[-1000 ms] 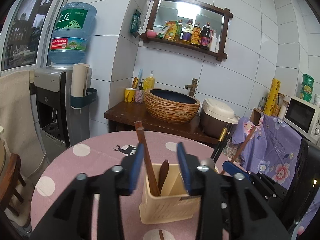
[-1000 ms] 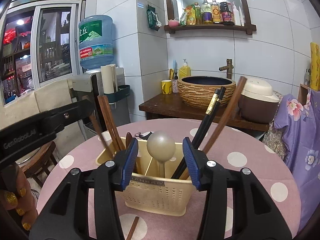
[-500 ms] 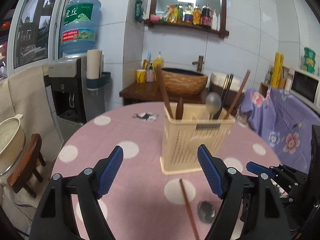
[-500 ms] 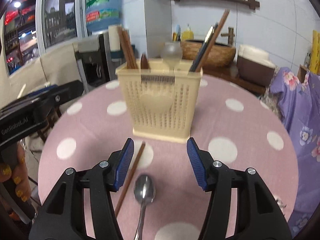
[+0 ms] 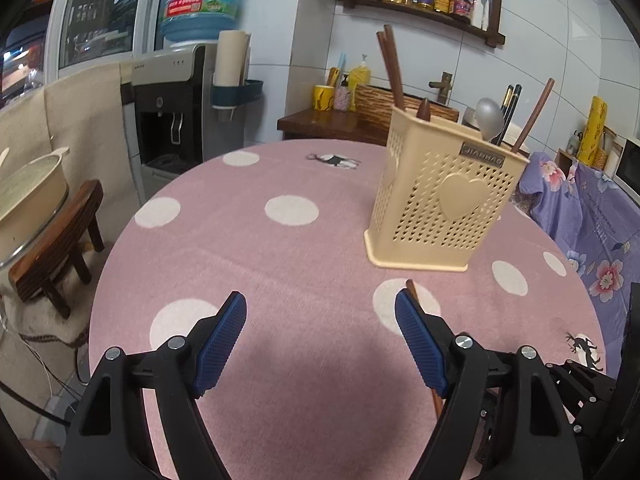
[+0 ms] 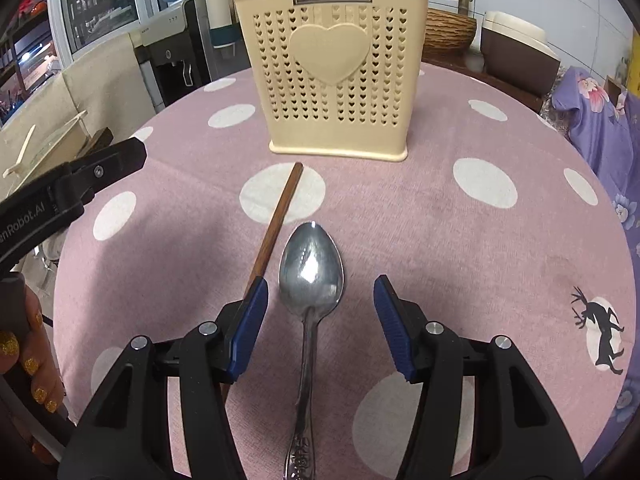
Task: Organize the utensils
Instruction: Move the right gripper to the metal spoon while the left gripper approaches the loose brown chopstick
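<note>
A cream perforated utensil basket (image 6: 334,76) stands on the pink polka-dot table (image 6: 460,240); it also shows in the left wrist view (image 5: 440,196), holding brown chopsticks (image 5: 392,68), a metal spoon (image 5: 490,118) and dark chopsticks. A metal spoon (image 6: 311,276) lies flat between the jaws of my open, empty right gripper (image 6: 318,300). A brown chopstick (image 6: 276,220) lies just left of it, reaching toward the basket. My left gripper (image 5: 320,320) is open and empty above bare table, left of the chopstick (image 5: 412,292).
The table edge curves round on the left and right. A water dispenser (image 5: 180,92), a wooden stool (image 5: 56,240) and a pot stand to the left. A purple floral cloth (image 5: 592,216) hangs to the right. A sink counter (image 5: 332,124) stands behind.
Both grippers have drawn back from the basket and dropped low toward the table. The right gripper now straddles the lying spoon. Both have opened wider.
</note>
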### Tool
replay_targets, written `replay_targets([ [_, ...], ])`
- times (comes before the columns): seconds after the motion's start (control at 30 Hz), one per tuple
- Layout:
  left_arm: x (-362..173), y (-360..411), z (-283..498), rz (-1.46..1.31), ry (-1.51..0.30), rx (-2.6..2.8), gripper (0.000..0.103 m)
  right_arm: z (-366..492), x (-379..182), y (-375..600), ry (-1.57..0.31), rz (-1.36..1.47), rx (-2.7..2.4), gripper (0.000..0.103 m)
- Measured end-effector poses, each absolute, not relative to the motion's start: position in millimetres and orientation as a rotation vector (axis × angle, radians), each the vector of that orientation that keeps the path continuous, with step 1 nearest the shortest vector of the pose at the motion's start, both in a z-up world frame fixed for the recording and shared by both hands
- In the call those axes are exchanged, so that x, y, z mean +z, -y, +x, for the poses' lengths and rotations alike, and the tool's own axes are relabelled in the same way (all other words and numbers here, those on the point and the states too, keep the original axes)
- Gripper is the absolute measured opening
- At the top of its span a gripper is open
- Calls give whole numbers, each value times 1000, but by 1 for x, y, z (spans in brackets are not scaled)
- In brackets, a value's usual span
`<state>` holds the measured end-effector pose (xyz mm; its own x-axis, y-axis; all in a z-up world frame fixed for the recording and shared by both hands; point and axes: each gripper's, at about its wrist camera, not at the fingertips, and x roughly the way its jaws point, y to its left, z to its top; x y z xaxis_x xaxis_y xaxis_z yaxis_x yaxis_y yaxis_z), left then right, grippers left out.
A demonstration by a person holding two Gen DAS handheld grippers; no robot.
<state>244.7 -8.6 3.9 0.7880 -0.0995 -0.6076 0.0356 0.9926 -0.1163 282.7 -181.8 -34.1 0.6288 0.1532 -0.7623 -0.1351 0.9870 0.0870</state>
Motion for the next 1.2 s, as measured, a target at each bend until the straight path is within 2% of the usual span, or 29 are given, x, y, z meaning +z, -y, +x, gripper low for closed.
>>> replay_targets([
  [0.57, 1, -2, 238, -130, -661, -58, 76, 304, -44, 164, -905, -47, 141, 55],
  [0.63, 1, -3, 238, -135, -665, -57, 76, 308, -44, 163, -907, -47, 139, 51],
  [0.7, 0, -3, 239, -130, -668, -58, 76, 311, -43, 163, -907, -46, 142, 40],
  [0.73, -1, -2, 239, -129, -670, -59, 76, 312, -43, 164, -907, -44, 143, 38],
  [1.0, -5, 13, 242, -111, -692, -109, 76, 312, -39, 177, -898, 16, 154, 38],
  [1.2, -5, 30, 248, -95, -717, -175, 75, 300, -13, 205, -820, 99, 148, 38],
])
